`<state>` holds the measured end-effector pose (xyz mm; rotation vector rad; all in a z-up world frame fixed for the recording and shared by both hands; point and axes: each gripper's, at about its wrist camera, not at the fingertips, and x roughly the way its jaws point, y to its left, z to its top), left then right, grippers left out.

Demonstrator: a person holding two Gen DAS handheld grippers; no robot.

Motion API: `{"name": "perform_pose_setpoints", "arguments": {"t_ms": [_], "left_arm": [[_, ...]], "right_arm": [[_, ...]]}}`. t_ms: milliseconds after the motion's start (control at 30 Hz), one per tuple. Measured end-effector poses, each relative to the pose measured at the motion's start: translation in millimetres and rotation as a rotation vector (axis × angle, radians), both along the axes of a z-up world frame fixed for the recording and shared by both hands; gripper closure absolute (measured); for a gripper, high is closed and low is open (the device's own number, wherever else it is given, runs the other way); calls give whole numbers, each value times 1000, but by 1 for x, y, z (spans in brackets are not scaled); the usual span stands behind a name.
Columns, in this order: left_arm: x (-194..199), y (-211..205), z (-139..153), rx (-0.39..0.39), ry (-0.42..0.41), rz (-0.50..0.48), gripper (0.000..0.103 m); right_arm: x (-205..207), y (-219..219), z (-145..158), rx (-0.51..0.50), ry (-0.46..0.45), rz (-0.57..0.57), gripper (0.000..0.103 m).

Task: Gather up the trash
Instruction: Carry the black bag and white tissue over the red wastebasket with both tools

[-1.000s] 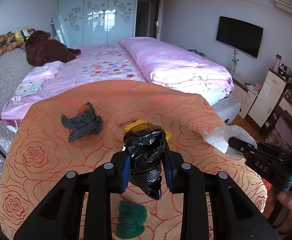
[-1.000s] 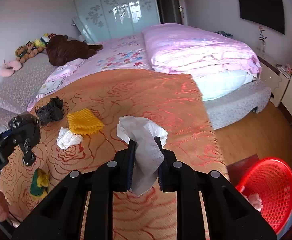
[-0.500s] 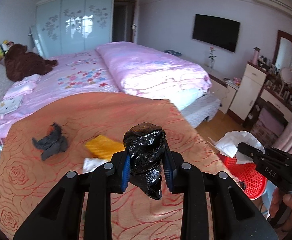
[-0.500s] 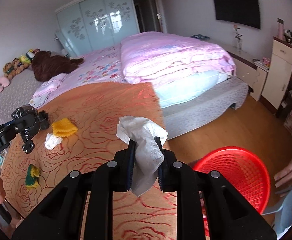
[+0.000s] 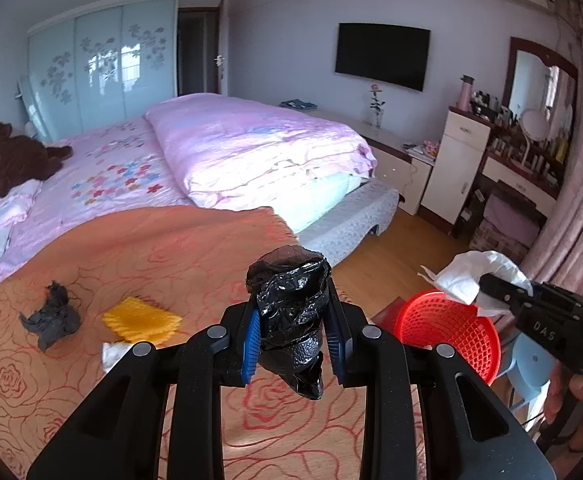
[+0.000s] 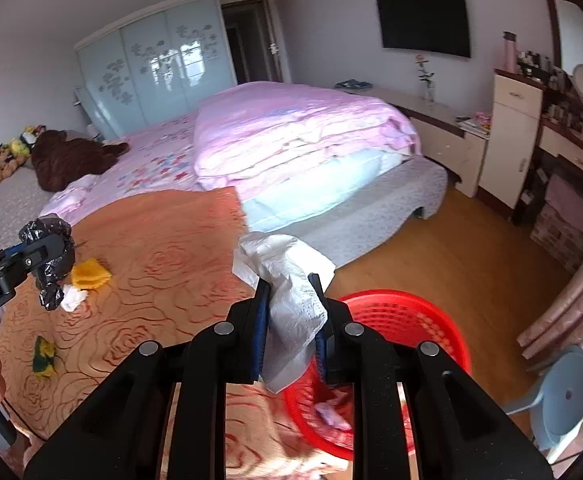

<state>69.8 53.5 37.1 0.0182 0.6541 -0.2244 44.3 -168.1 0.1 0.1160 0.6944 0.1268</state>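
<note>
My left gripper is shut on a crumpled black plastic bag and holds it above the orange rose-patterned table. My right gripper is shut on a white tissue, right at the rim of the red mesh basket beside the table. The basket also shows in the left wrist view, with the right gripper and tissue above it. On the table lie a dark grey wad, a yellow ridged piece, a small white wad and a green-yellow scrap.
A pink bed stands behind the table. A blue stool sits right of the basket on the wooden floor. White cabinets and a dresser line the right wall.
Both grippers have swung right, away from the table's middle toward the red basket. The tissue now hangs at the basket's rim. Both grips are unchanged.
</note>
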Motion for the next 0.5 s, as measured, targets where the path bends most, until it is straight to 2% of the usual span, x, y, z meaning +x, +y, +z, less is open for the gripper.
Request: {"name": "perform_pose_setpoints", "arguments": {"t_ms": [267,500], "left_arm": [[3,-42,-8,39,12,-73,76],[6,-86,-10,58,7,-164,76]], "right_arm": [[-17,-41,-5,-15,10,-90,84],[-27,-75,-17,25,24,-176,84]]}}
